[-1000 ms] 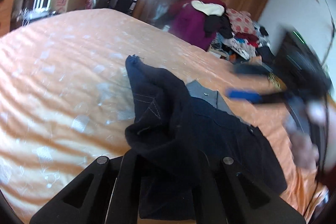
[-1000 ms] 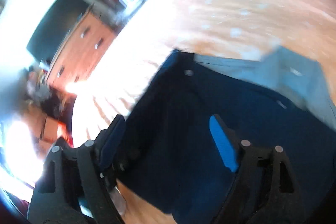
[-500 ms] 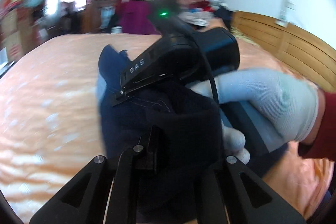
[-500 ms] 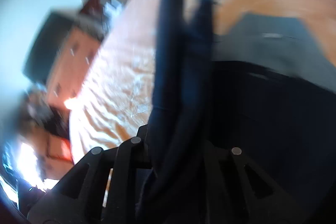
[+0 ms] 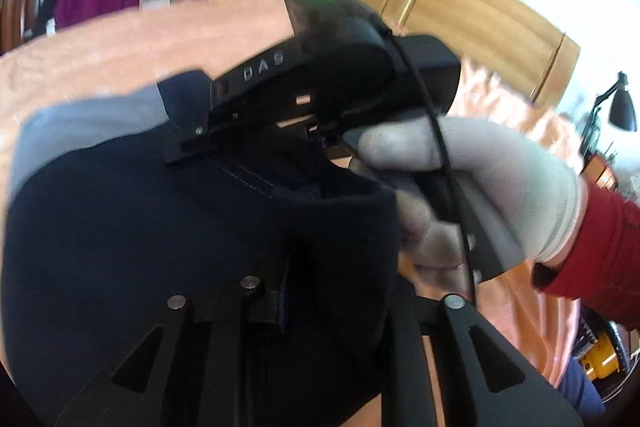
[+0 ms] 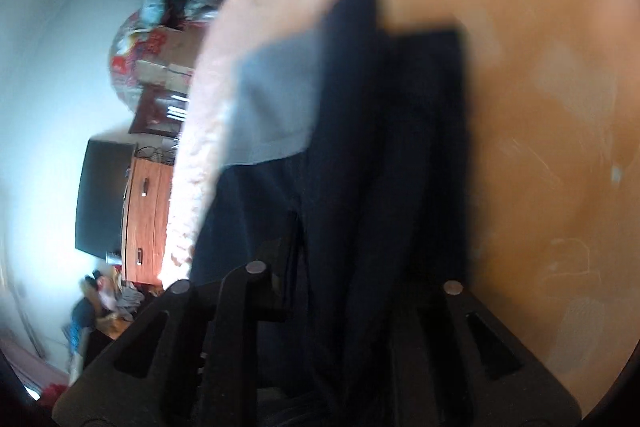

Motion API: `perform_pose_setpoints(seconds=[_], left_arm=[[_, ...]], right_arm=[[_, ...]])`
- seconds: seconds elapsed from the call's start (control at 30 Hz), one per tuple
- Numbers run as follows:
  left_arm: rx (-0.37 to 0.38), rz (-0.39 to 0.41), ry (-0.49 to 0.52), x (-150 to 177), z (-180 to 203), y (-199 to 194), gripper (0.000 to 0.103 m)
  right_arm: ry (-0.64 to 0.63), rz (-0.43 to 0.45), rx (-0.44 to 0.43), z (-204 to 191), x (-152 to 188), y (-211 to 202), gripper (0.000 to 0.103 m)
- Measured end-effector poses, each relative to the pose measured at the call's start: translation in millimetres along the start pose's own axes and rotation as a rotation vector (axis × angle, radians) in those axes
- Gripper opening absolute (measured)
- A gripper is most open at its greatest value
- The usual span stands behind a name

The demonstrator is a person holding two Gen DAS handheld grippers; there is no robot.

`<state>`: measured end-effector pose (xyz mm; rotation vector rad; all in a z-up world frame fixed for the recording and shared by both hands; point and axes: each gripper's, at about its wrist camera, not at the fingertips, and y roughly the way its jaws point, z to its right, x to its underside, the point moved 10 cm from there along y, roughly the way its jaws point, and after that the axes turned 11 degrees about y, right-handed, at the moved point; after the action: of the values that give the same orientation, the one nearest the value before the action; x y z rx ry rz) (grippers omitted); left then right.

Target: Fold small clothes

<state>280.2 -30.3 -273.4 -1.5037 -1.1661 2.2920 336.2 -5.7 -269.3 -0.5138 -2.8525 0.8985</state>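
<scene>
Nearest the left wrist camera, the left tongs (image 5: 332, 311) are closed on a bunched edge of the dark navy garment (image 5: 160, 227), whose cloth fills the gap between the fingers and spreads leftward from them. Just beyond, the right tongs (image 5: 188, 147) come in from the right, carried by a gloved hand (image 5: 480, 187), and their tip bites the same garment along a stitched seam. In the right wrist view the right tongs grip a thick stack of navy layers that runs straight ahead, along their own line. So the garment hangs lifted between the two grips, above the orange bed (image 6: 540, 107). Its grey lining panel (image 6: 276, 107) lies farther out. I judge the fold must travel toward that far end; both hands are equally close.
</scene>
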Motion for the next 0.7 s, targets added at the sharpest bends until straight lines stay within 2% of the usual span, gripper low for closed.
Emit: perform_pose_setpoints(seconds=[0.03,0.07,0.13,0.17,0.2,0.23,0.3,0.4,0.5,0.57,0.63,0.7], left_arm=[[-0.013,-0.06,-0.001,13.7,-0.6,18.8,0.023],[-0.028,-0.08,0.01,23.2,0.4,28.6,0.023],[-0.033,-0.067,0.026,21.9,5.1,22.4,0.025],[-0.023,-0.079,0.035,20.6,11.0,12.6,0.027],[-0.015,-0.081,0.043,20.6,17.1,2.2,0.027],[-0.004,-0.07,0.058,21.7,24.1,-12.7,0.028],[-0.001,-0.023,0.089,28.6,35.6,-52.9,0.039],[-0.047,0.025,0.063,51.9,31.4,-107.2,0.043],[-0.178,0.045,0.019,78.0,5.6,-143.9,0.043],[-0.241,0.038,-0.028,92.0,-4.9,-152.2,0.043],[-0.269,0.003,-0.057,110.0,-22.0,-153.1,0.043],[-0.279,-0.029,-0.065,123.7,-39.6,-146.9,0.043]], right_arm=[[0.012,-0.006,-0.013,3.9,1.1,1.4,0.016],[0.024,-0.015,-0.042,3.5,0.9,3.6,0.017],[0.052,-0.019,-0.093,0.1,3.1,-3.0,0.022],[0.048,-0.02,-0.092,-0.3,7.8,-8.6,0.03],[0.035,-0.019,-0.087,-3.2,14.8,-16.6,0.042],[0.025,-0.019,-0.088,-7.1,20.7,-19.7,0.049],[-0.009,-0.009,-0.072,-12.6,36.8,-35.3,0.064],[-0.095,0.09,0.052,-12.8,53.4,-68.3,0.065],[-0.137,0.173,0.087,-24.2,71.5,-93.2,0.065],[-0.197,0.171,0.072,-45.5,90.6,-93.1,0.065],[-0.255,0.143,0.081,-53.8,108.6,-87.0,0.065],[-0.28,0.111,0.15,-47.7,116.0,-70.6,0.065]])
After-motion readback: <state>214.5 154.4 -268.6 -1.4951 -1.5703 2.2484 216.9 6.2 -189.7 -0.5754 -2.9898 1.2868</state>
